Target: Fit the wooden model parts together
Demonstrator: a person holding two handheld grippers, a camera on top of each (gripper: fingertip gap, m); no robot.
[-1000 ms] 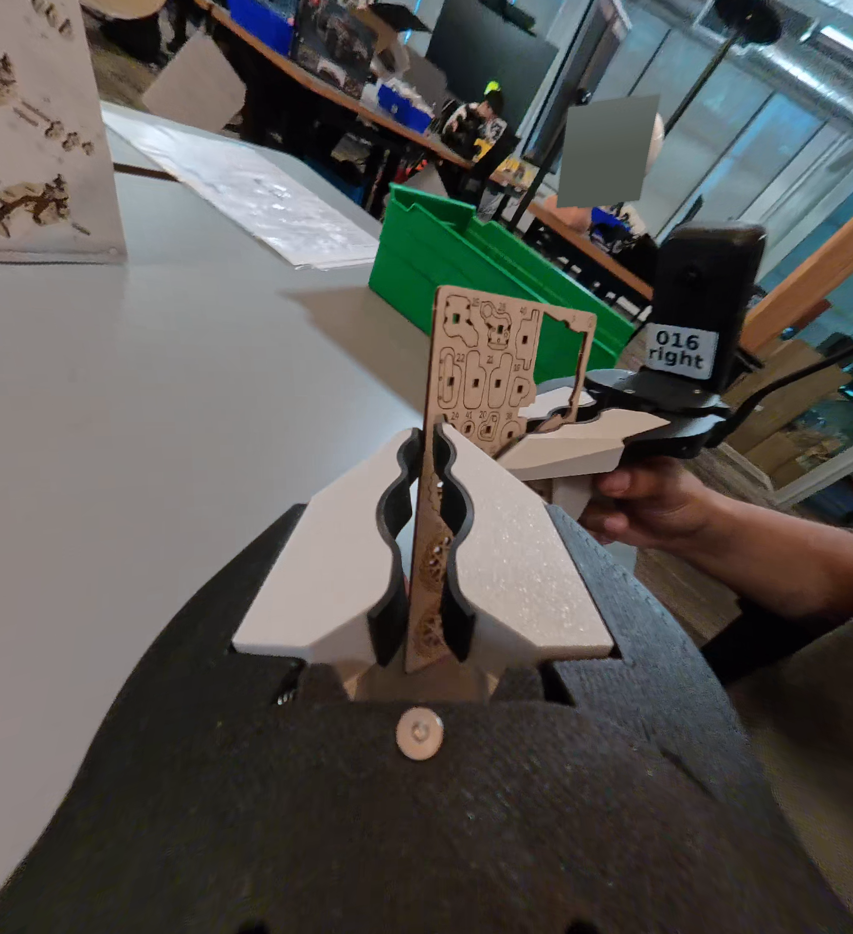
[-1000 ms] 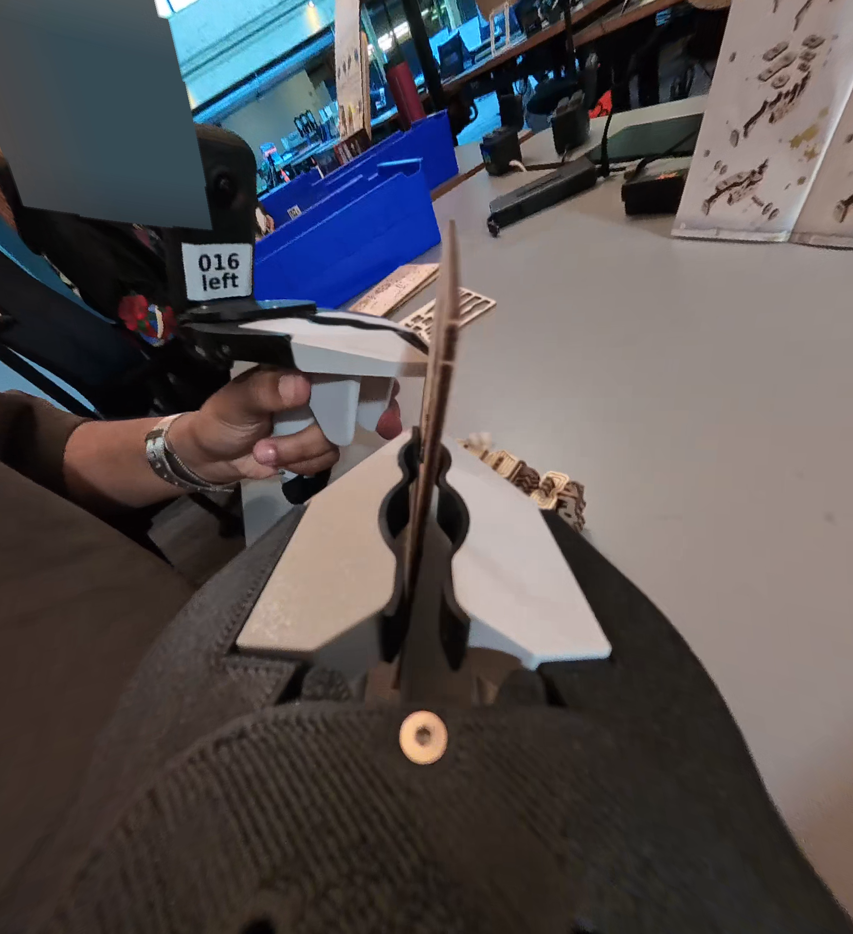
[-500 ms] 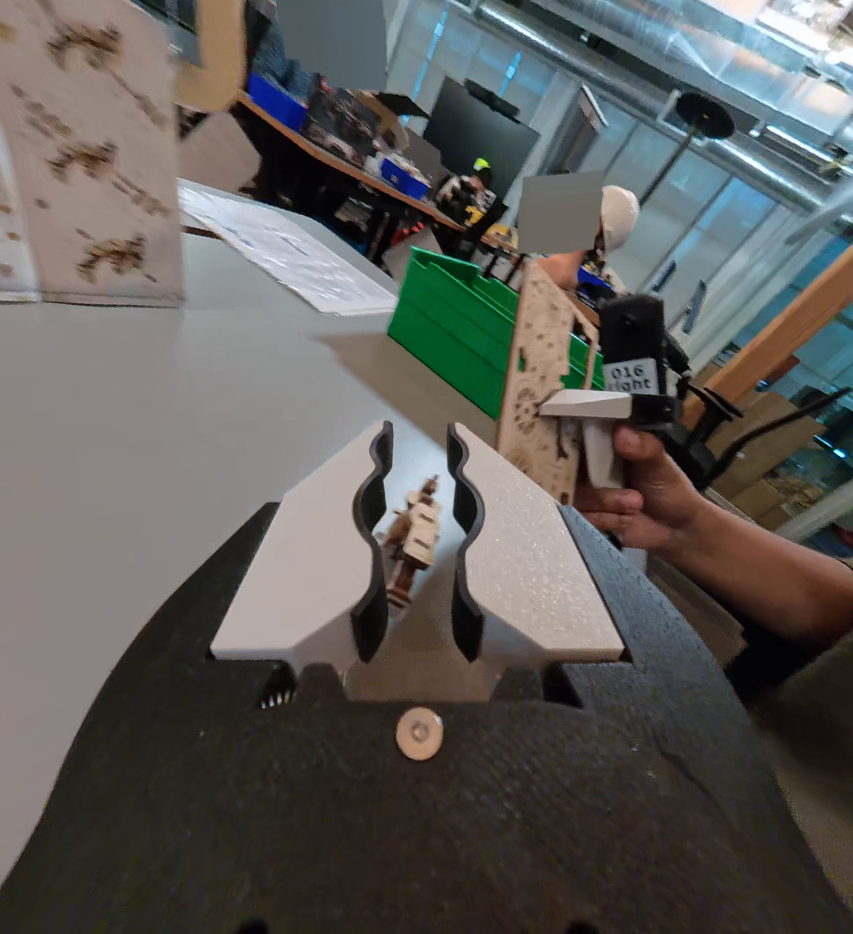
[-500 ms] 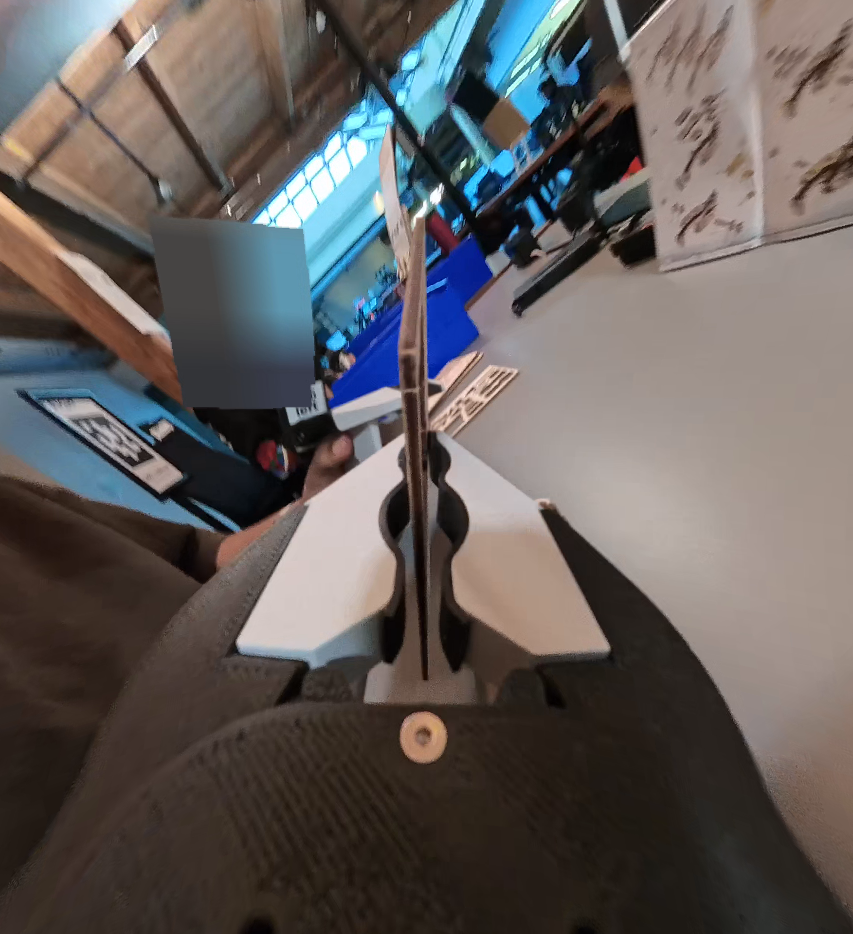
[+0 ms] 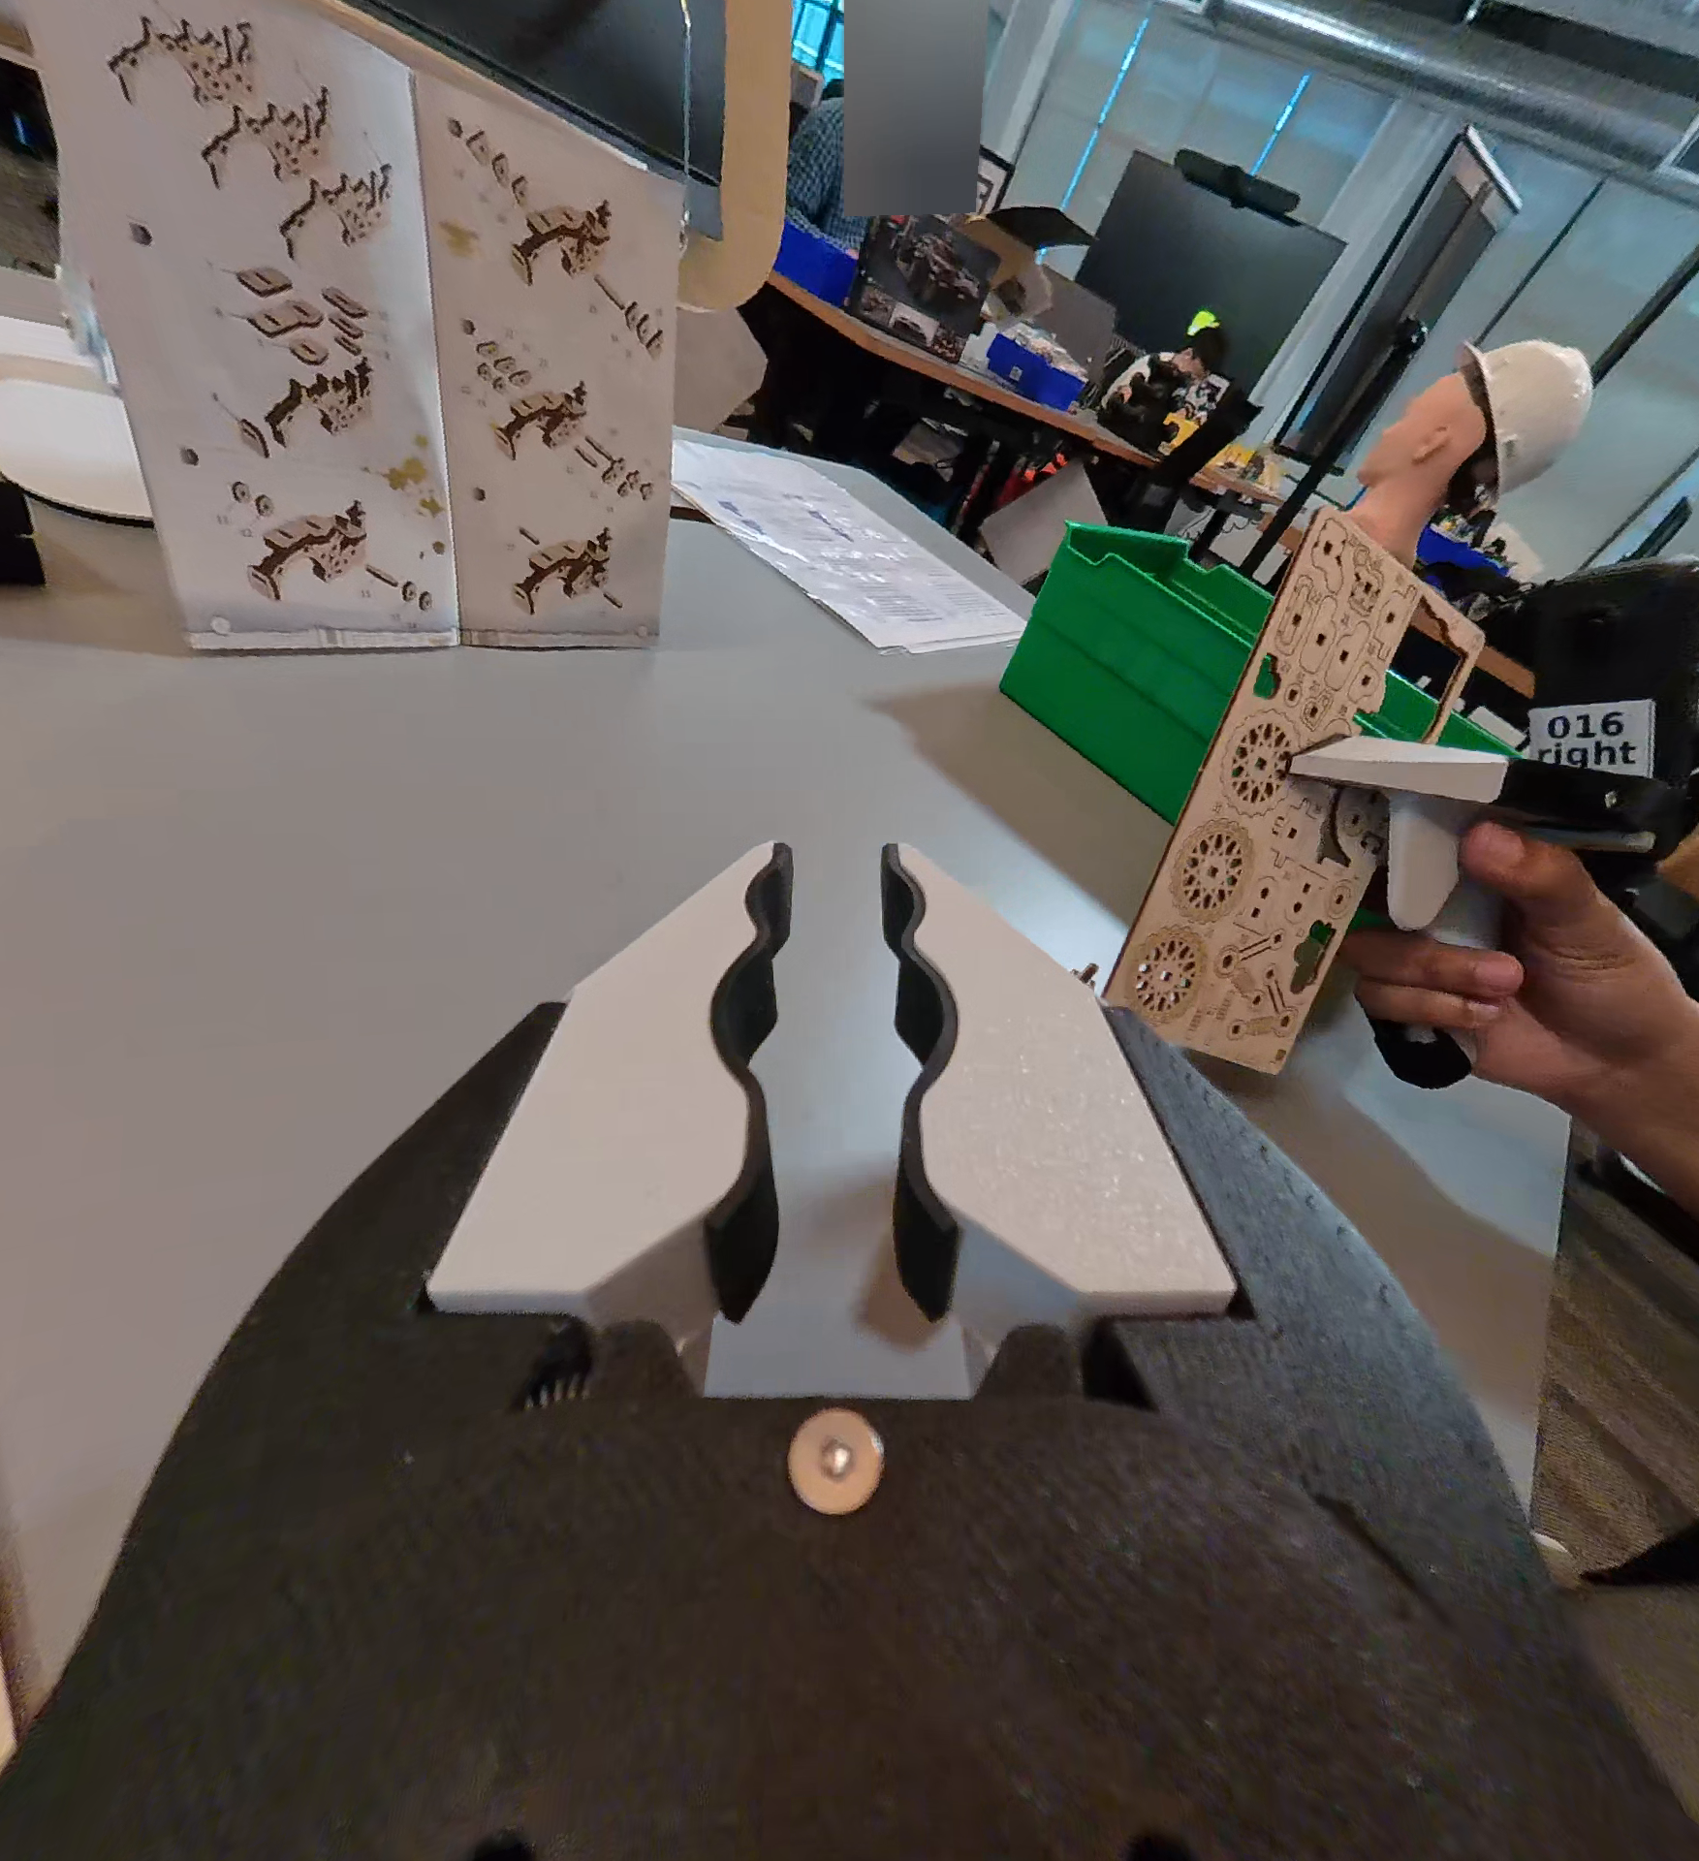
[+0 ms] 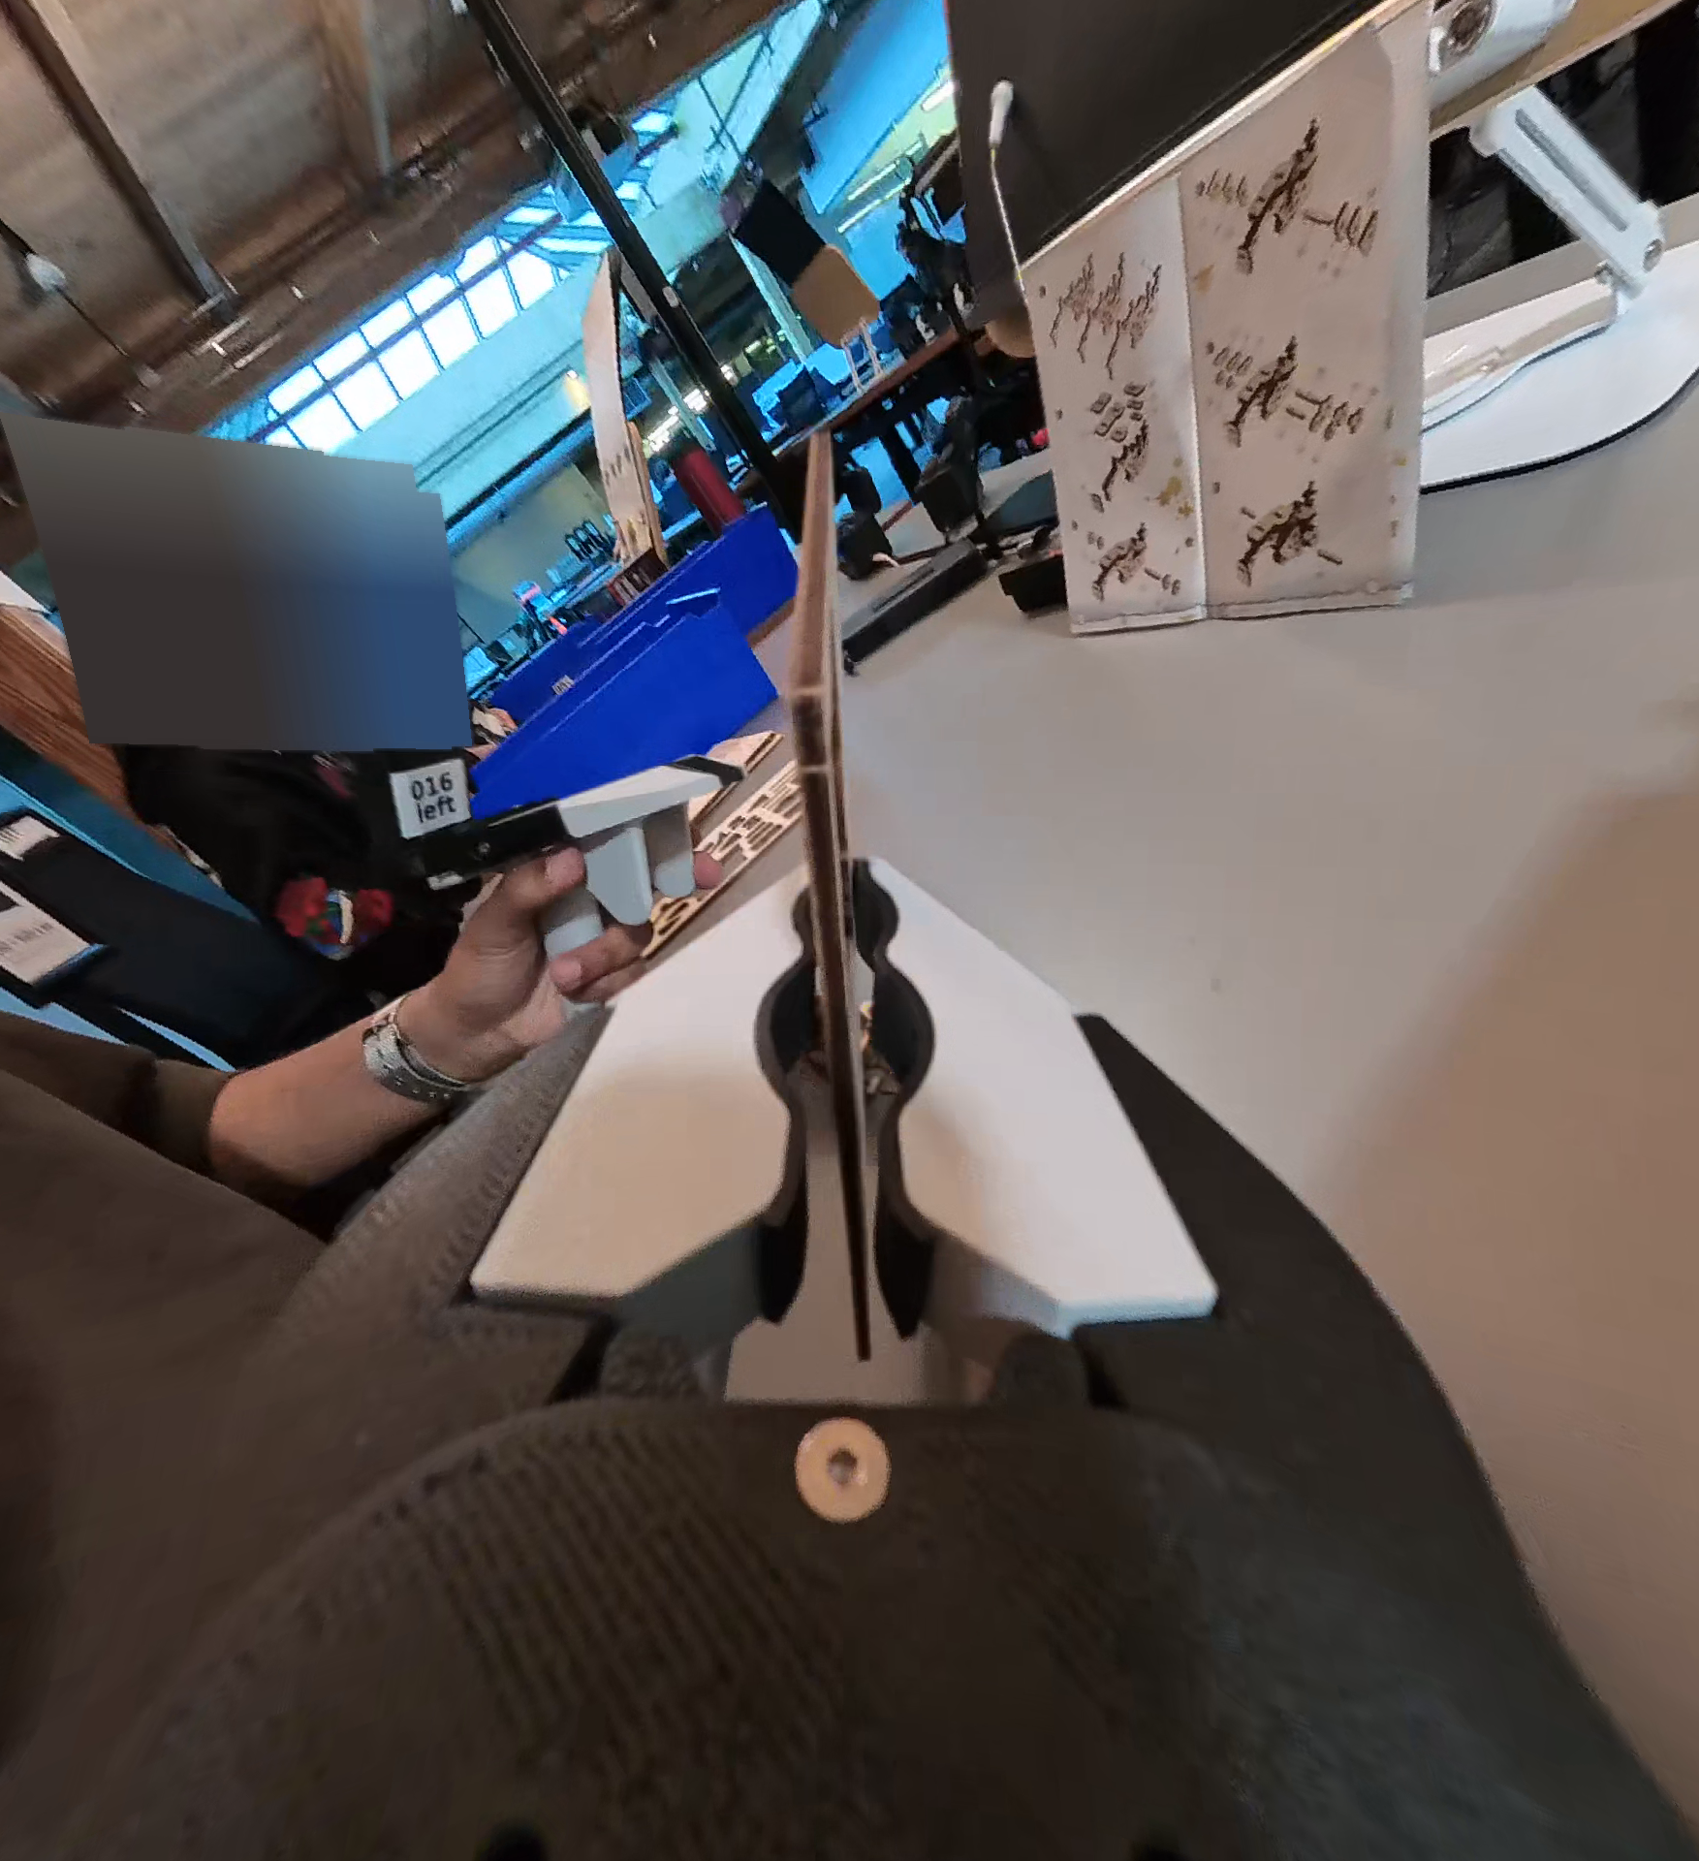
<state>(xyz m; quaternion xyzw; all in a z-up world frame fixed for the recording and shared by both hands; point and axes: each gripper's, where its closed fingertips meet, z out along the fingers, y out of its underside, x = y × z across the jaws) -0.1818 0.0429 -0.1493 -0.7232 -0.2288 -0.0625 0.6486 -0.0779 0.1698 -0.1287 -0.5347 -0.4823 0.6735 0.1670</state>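
My right gripper (image 6: 835, 886) is shut on a laser-cut wooden parts sheet (image 6: 818, 655), which stands upright and edge-on between its fingers. In the left wrist view the same sheet (image 5: 1258, 806) shows its face with gears and small parts, held tilted above the table's right edge by the right gripper (image 5: 1328, 770). My left gripper (image 5: 833, 886) is open and empty over bare grey table (image 5: 321, 856). It also shows in the right wrist view (image 6: 694, 780), apart from the sheet. Small wooden bits (image 6: 867, 1019) peek out just behind the sheet.
Folded instruction sheets (image 5: 372, 352) stand at the back of the table. A green bin (image 5: 1127, 655) sits at the right edge and a printed paper (image 5: 845, 554) lies beside it. Blue bins (image 6: 623, 695) and more wooden sheets (image 6: 754, 811) lie to the left. Tip to tip, the grippers are about 15 cm apart.
My left gripper has let go of the wooden sheet, opened and drawn away from it. My right gripper keeps the sheet alone and now holds it off to the right.
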